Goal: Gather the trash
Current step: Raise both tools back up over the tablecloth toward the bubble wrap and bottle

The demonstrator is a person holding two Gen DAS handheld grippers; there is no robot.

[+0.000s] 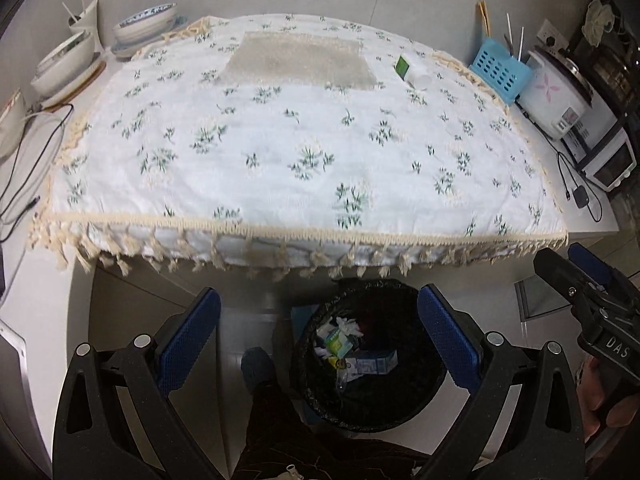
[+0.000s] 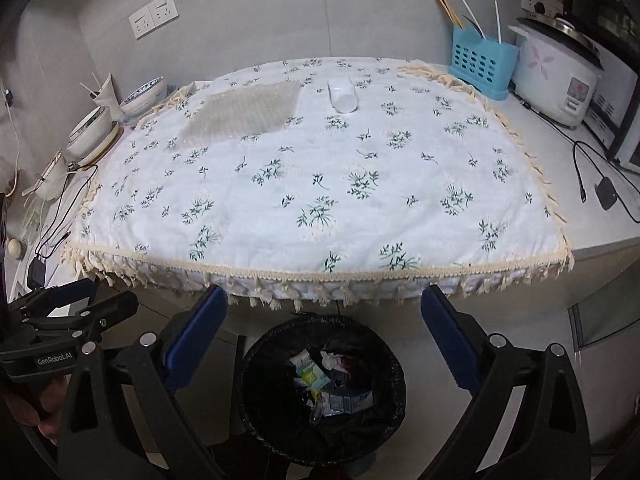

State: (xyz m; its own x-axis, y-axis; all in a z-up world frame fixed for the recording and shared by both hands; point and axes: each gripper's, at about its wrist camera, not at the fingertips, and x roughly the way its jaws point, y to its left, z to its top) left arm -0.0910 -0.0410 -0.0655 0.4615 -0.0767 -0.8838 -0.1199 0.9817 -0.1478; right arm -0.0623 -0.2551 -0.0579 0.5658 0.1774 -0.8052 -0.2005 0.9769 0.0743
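A black-lined trash bin [image 1: 404,396] [image 2: 260,412] stands on the floor under the table's front edge, holding cartons, wrappers and tissue. A sheet of bubble wrap [image 1: 300,62] [image 2: 244,114] lies at the back of the floral tablecloth [image 1: 280,152] [image 2: 320,184]. A clear plastic cup [image 1: 420,80] [image 2: 342,96] lies on its side to the right of it, with a small green packet [image 1: 402,66] beside it. My left gripper [image 1: 320,340] is open and empty above the bin. My right gripper [image 2: 324,336] is open and empty above the bin, and also shows in the left wrist view [image 1: 576,280].
Stacked bowls and plates [image 1: 68,68] [image 2: 92,132] stand at the table's left. A blue utensil basket [image 1: 500,70] [image 2: 480,64], a white rice cooker [image 1: 556,96] [image 2: 556,76] and a cable with adapter [image 2: 606,194] are on the right. My legs are beside the bin.
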